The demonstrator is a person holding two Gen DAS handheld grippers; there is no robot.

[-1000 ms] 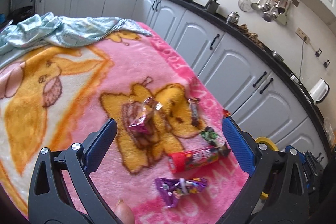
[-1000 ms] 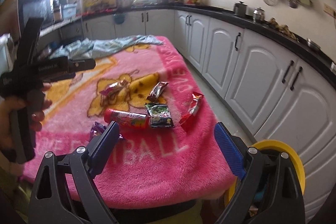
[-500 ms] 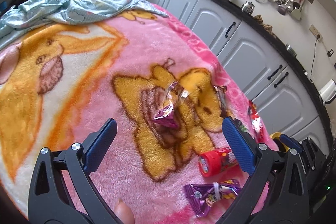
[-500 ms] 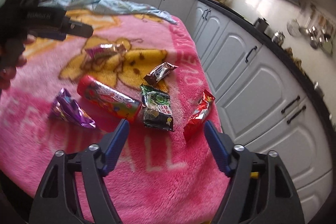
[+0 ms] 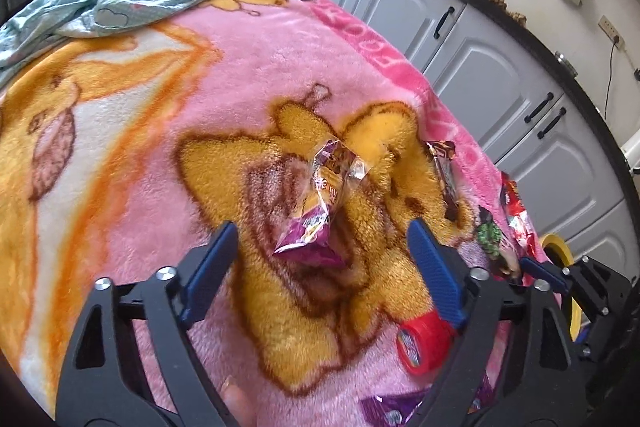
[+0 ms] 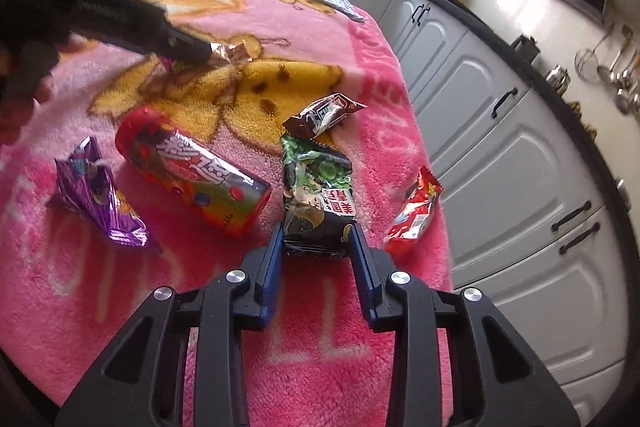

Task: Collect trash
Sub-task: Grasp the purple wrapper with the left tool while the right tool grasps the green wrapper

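Several snack wrappers lie on a pink blanket [image 5: 280,67]. My left gripper [image 5: 322,255] is open, its blue fingers on either side of a magenta and clear wrapper [image 5: 320,211]. My right gripper [image 6: 316,243] is partly closed, its fingers on either side of the near end of a green and black packet [image 6: 316,195]; I cannot tell if they touch it. Near it lie a red tube package [image 6: 192,171], a purple wrapper [image 6: 96,199], a brown wrapper [image 6: 324,115] and a red wrapper [image 6: 416,211]. The left gripper also shows in the right wrist view [image 6: 184,47].
A light blue cloth [image 5: 120,3] is bunched at the blanket's far end. White kitchen cabinets [image 5: 500,67] run along the right. A yellow bin rim [image 5: 560,251] shows below the blanket's right edge. Utensils hang on the wall.
Both grippers have moved forward and down toward the blanket. The right gripper's fingers have narrowed around the green and black packet. The left gripper has closed in on the magenta wrapper.
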